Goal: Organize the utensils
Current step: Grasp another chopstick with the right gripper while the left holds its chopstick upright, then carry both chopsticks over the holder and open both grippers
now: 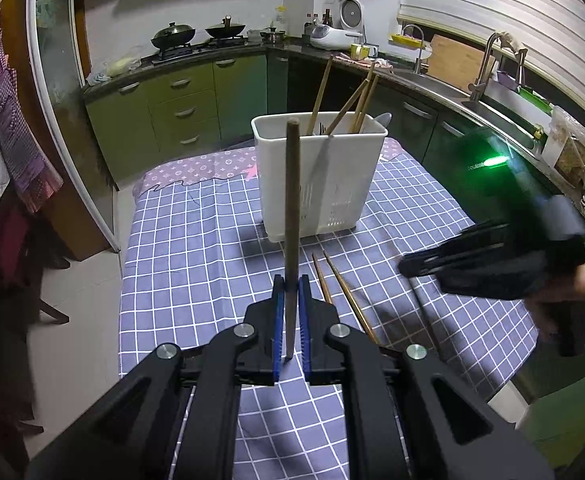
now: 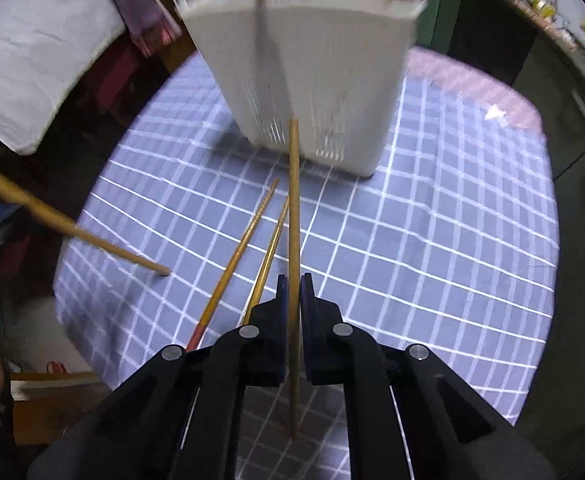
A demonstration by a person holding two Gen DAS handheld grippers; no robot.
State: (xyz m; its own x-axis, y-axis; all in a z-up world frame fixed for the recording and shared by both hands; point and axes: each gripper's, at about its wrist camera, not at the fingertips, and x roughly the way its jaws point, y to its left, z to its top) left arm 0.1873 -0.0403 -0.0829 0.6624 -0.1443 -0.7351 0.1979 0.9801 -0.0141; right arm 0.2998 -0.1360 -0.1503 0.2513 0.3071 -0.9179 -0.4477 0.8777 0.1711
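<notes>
While both grippers carry a chopstick apiece, the job sits roughly at its midpoint. Nearest the left camera, the left gripper point(image 1: 291, 320) has its jaws clamped on a dark chopstick point(image 1: 292, 216) that stands upright between the blue pads, its top level with the rim of the holder behind it. Nearest the right camera, the right gripper point(image 2: 293, 312) has its jaws pressed together on a lighter wooden chopstick point(image 2: 293, 220), which points toward the foot of the holder and hangs clear of the cloth.

Just beyond, two loose chopsticks point(image 2: 252, 236) lie side by side on the checked tablecloth point(image 2: 432, 240), so they are left to collect (one has a reddish end toward the camera). From the left view a further thin stick may lie under the right gripper, though blur makes that uncertain.

Farther back stands the white utensil holder point(image 1: 324, 184), upright on the cloth and apart from both held sticks. Several chopsticks point(image 1: 344, 100) and what looks like a fork and spoon lean inside it, so part of the sorting is done. As I judge it, dropping in the two held sticks comes next, then the loose pair.
</notes>
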